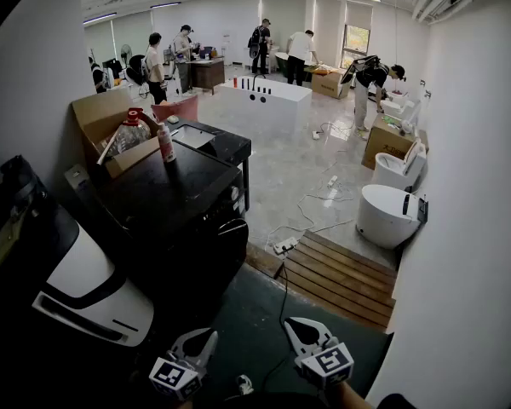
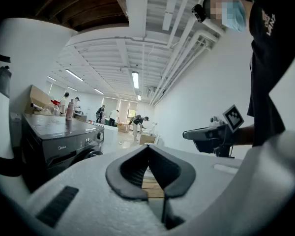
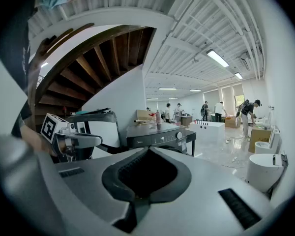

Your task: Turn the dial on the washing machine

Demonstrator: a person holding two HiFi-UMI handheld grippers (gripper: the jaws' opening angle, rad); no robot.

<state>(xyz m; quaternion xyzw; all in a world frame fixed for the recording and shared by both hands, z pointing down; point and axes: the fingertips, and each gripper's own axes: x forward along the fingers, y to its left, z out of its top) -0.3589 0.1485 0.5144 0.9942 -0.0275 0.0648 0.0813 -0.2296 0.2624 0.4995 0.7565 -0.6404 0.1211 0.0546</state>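
Note:
The black washing machine [image 1: 175,198] stands left of centre, well ahead of both grippers. Its round dial [image 3: 178,135] sits at the right end of the front panel, and the dial [image 2: 99,136] also shows small in the left gripper view. My left gripper [image 1: 204,339] and right gripper [image 1: 295,325] hang low at the bottom edge over the dark floor, side by side, far from the machine. Both have their jaws together with nothing between them. From the left gripper view, the left gripper [image 2: 147,148] points past the machine's front. The right gripper [image 3: 148,149] faces the panel.
A cardboard box [image 1: 111,130] and a spray bottle [image 1: 165,143] rest on the machine's top. A white appliance [image 1: 85,288] is at the near left. A wooden slat platform [image 1: 341,275], a power strip with cable [image 1: 284,246] and white toilets [image 1: 387,211] lie right. Several people stand far back.

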